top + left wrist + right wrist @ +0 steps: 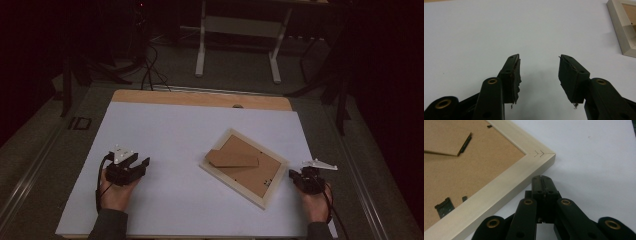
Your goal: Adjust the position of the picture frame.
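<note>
Rested low on the white sheet (165,150) at the near left: left gripper (145,163), held from behind by the left hand (116,192), sleeve coming in from the bottom edge, jaws pointing right toward the picture frame (243,167). Stood released, jaws well apart with nothing between the pads (515,75), only bare white sheet (499,30) ahead and a pale corner of the picture frame (622,32) at the far right of the left gripper view.

Sat at the near right: right gripper (291,173), gripped by the right hand (315,202), aimed left at the frame's right corner. Clenched, jaws pressed together and holding nothing, tips (541,180) just beside the pale wooden rim of the picture frame (506,185), whether touching it not clear.

Lay face down right of the sheet's centre, turned at an angle: the picture frame, brown backing board (250,170) up, stand flap (232,159) folded across it, small metal tabs (444,207) along the inner edge.

Stood beyond the table in the dark: legs of a white desk (237,45), cables (150,70) on the floor.
</note>
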### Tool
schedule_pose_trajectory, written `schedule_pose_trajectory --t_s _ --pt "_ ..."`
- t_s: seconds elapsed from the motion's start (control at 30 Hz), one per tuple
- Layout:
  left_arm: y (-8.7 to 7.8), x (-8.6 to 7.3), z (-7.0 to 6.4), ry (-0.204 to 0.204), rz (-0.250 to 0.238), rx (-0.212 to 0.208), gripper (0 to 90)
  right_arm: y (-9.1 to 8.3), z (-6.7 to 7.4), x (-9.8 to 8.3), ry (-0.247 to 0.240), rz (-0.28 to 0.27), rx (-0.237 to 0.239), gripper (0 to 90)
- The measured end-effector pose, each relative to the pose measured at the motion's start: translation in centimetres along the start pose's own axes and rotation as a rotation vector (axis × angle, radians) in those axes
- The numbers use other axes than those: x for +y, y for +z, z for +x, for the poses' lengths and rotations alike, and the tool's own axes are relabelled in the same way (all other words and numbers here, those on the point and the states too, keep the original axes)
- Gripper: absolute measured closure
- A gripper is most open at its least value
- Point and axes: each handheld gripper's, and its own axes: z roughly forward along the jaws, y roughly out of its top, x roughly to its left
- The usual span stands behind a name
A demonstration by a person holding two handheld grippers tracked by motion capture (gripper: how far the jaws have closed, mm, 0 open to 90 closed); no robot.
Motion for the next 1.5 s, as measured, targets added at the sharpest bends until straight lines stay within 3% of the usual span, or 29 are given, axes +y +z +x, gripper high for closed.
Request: schedule_pose_trajectory --t_s 0.3,0.5,0.73,1.07,1.5 --pt "0.1 0.0 0.1 -0.007 0.001 0.001 56.0 0.7 0.1 0.0 0.021 0.009 0.016 89.9" --pt "0.1 -0.1 0.3 -0.03 -0.001 -0.03 60.2 0.8 0.6 0.2 0.009 0.032 -0.001 89.9" --pt "0.5 -0.1 -0.1 -0.006 0.018 -0.046 60.4 1.1 0.7 0.4 0.012 0.027 -0.004 89.9" --pt "0.9 -0.3 -0.2 -0.006 0.034 -0.053 60.3 1.9 1.0 1.1 0.001 0.029 -0.008 89.9" --pt "0.9 -0.3 -0.2 0.007 0.035 -0.053 61.0 3.4 0.4 2.8 0.088 0.036 0.018 89.9"
